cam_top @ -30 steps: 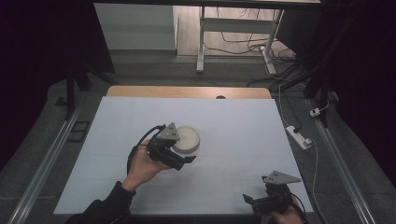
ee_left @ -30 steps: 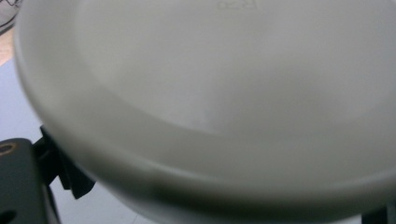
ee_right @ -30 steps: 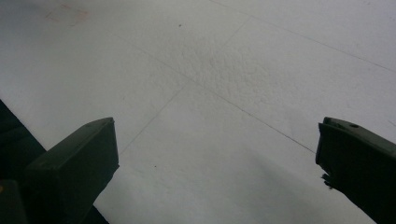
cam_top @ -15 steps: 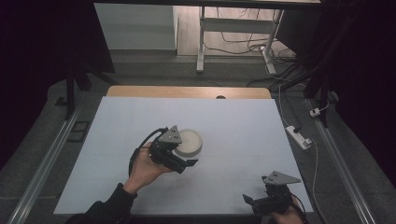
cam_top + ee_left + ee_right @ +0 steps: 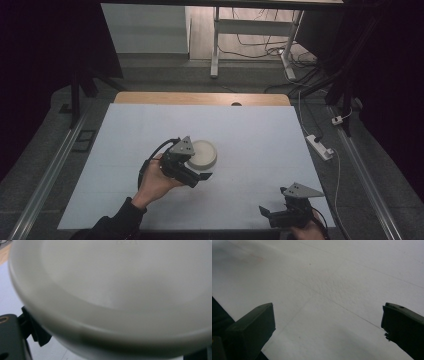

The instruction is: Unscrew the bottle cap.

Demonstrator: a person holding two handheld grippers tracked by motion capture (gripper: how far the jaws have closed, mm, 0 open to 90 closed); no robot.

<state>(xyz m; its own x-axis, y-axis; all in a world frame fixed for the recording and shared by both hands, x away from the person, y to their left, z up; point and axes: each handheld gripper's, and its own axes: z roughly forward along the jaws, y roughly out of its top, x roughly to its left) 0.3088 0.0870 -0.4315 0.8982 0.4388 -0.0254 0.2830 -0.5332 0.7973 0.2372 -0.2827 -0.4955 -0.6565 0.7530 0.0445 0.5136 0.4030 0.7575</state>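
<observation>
A white round bowl (image 5: 204, 153) lies on the white table (image 5: 250, 130), left of centre. Its pale, blurred surface (image 5: 120, 290) looms very close in the left gripper view. My left gripper (image 5: 199, 175) is held against the bowl's near-left side, one black finger (image 5: 202, 176) reaching just past its front edge. Its jaws stand wide apart at the bottom corners of its own view, and the bowl's edge covers their tips. My right gripper (image 5: 272, 214) rests at the table's front right, open over bare table (image 5: 327, 302), with nothing between its fingers.
A bare wooden strip (image 5: 200, 98) runs along the table's far edge. A white power strip (image 5: 319, 146) and cables lie on the floor to the right. Metal rails (image 5: 50, 170) flank the table. A table leg (image 5: 216, 40) stands beyond.
My left gripper has edged slightly toward the front of the table, and the bowl has shifted a little with it. The right gripper has stayed still.
</observation>
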